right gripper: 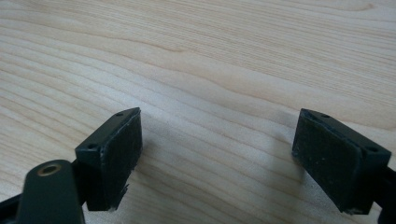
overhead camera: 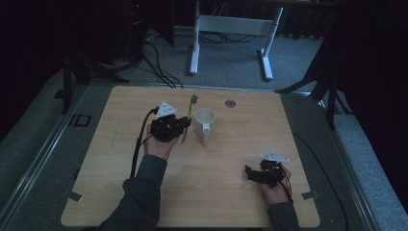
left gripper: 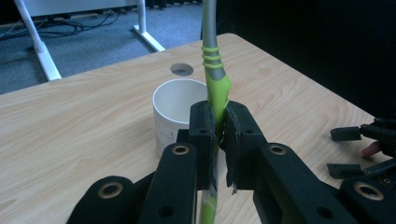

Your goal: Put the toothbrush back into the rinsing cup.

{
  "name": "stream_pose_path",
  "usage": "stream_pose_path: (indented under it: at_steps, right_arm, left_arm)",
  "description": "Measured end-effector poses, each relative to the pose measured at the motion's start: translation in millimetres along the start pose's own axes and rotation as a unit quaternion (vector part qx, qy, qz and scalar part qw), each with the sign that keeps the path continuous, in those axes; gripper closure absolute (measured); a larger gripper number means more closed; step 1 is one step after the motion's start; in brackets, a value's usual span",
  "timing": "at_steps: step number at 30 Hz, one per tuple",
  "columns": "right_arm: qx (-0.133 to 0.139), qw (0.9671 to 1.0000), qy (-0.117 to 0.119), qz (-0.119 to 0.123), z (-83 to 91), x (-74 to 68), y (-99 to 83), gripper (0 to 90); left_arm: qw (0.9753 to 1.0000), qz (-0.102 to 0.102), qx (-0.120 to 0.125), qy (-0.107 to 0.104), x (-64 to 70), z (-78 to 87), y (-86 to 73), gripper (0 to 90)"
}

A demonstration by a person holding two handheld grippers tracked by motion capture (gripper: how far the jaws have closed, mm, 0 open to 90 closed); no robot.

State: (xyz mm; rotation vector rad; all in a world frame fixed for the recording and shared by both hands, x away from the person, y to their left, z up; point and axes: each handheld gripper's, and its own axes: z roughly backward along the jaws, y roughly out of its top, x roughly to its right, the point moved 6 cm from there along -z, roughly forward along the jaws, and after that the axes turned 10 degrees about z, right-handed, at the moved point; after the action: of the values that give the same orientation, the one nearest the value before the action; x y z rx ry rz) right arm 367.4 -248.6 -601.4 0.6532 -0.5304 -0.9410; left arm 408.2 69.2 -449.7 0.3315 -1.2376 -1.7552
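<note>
Left gripper [overhead camera: 180,126] is sitting mid-counter, just left of the white cylindrical plastic mug [overhead camera: 205,124]. Its 2 fingers [left gripper: 204,135] are pinching the lime-green and grey plastic toothbrush [overhead camera: 188,120] on the green part of the handle; in the left gripper view the pads are pressing on it from both sides, handle running up between them and out past the top of frame. In the high view the toothbrush is standing roughly upright, slightly tilted, dark bristle head up and toward the far edge, lower end poking out below the fingers. The brush is just beside the mug's left wall; can't tell if it's touching. Mug is standing upright, open end up, handle pointing toward the person.

Right gripper [overhead camera: 250,172] is hovering low over the light wooden counter [overhead camera: 250,130] near the front right corner, well apart from mug and toothbrush. Its fingers [right gripper: 112,156] are spreading wide, with bare wood grain between them and nothing gripped.

A small round grey grommet [overhead camera: 230,103] is sitting in the counter beyond the mug.
</note>
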Motion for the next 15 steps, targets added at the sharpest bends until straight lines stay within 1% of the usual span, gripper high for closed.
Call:
stream_pose_path:
  at_steps: [4,15]
  right_arm:
    - [0.000,1.0000,0.000,0.000,-0.1,-0.1,0.2,15.7]
    - [0.000,1.0000,0.001,0.001,-0.5,-0.2,0.5,15.7]
  left_arm:
    - [1.0000,-0.002,0.003,0.000,0.7,-0.6,1.9,82.3]
    - [0.9997,0.002,0.021,-0.009,4.4,-3.5,5.3,82.3]
